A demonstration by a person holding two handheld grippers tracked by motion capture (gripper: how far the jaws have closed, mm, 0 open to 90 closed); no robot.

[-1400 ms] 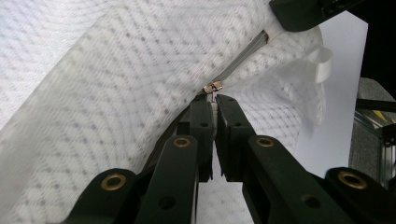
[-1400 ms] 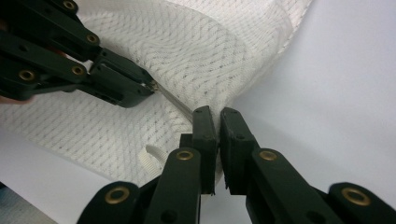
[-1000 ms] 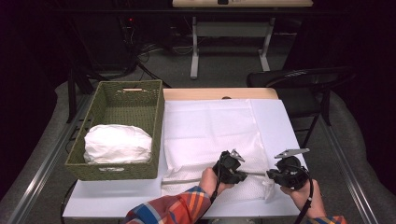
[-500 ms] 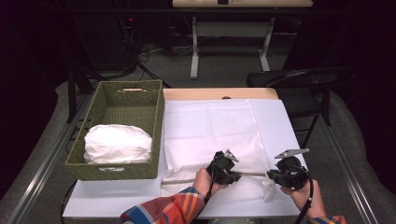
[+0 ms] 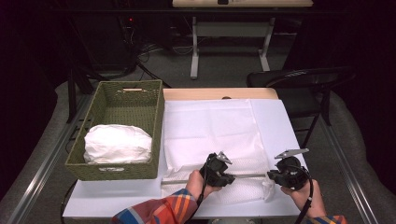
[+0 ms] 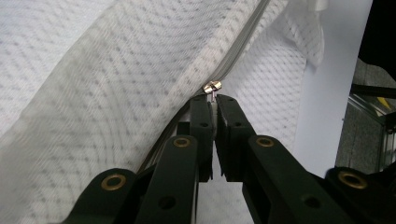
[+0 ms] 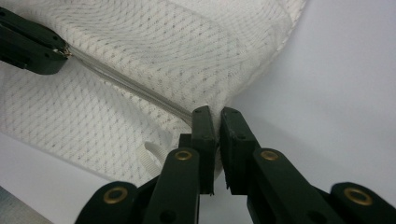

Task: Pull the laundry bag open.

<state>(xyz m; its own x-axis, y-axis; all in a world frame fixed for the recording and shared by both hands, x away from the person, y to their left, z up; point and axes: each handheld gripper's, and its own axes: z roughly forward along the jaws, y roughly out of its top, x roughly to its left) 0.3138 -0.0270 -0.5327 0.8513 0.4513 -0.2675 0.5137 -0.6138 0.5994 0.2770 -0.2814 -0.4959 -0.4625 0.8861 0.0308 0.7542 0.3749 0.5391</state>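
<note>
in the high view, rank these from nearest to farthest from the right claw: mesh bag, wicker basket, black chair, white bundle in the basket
1. mesh bag: its right end is pinched in the right claw, at the table's near edge.
2. black chair: beyond the table's far right corner.
3. white bundle and wicker basket: both far to the left; the bundle lies inside the basket, so too close to call.

Left gripper and zipper pull, seemingly farther left along the zipper.
</note>
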